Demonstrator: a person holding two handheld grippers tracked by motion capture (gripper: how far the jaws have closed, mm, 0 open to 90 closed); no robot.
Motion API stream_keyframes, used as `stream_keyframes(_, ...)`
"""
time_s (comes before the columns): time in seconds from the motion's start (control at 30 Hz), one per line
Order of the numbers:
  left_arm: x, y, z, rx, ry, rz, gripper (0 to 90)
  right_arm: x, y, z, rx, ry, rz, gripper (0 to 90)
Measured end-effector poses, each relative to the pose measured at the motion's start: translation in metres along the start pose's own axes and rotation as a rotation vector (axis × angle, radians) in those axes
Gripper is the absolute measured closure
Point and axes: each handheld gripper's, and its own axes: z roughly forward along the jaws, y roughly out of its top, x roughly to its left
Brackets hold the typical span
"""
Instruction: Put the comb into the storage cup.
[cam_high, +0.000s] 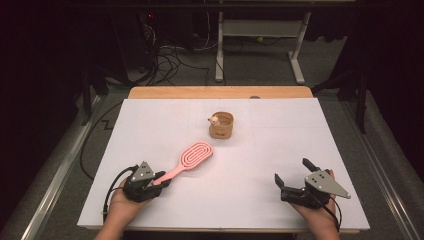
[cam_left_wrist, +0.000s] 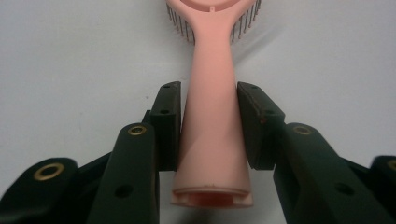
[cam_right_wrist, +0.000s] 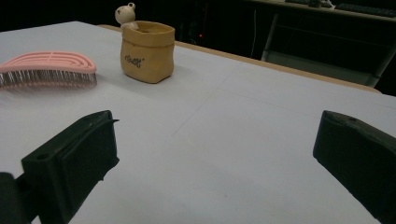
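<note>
Seemingly light: hairbrush (cam_high: 190, 157), judged a hollow plastic piece, stiff, little weight to lift.
Grip point: the smooth handle near its open end, where the left gripper (cam_left_wrist: 208, 128) is clamped on it, pads on both flanks; the taper could let it slide, so a firm squeeze looks wise.
Look: salmon pink, oval slotted head, rows of fine dark bristles facing the table.
Position: flat on the white table (cam_high: 280, 150), near-left of centre, handle toward the person, well apart from the tan pouch (cam_high: 221, 125).
Right gripper (cam_high: 296, 176): jaws wide apart, empty, resting at near right.
</note>
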Motion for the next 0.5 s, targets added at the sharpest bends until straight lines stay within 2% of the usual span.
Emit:
stream_keyframes(0.3,-0.003,-0.002,-0.006,-0.002,0.005,0.008,63.3,-0.001,0.000,-0.002,-0.002,-0.006,0.005,0.5)
stream_keyframes(0.5,-0.009,-0.015,-0.017,0.012,0.012,0.006,63.3,-0.001,0.001,-0.001,-0.003,-0.001,0.003,0.5)
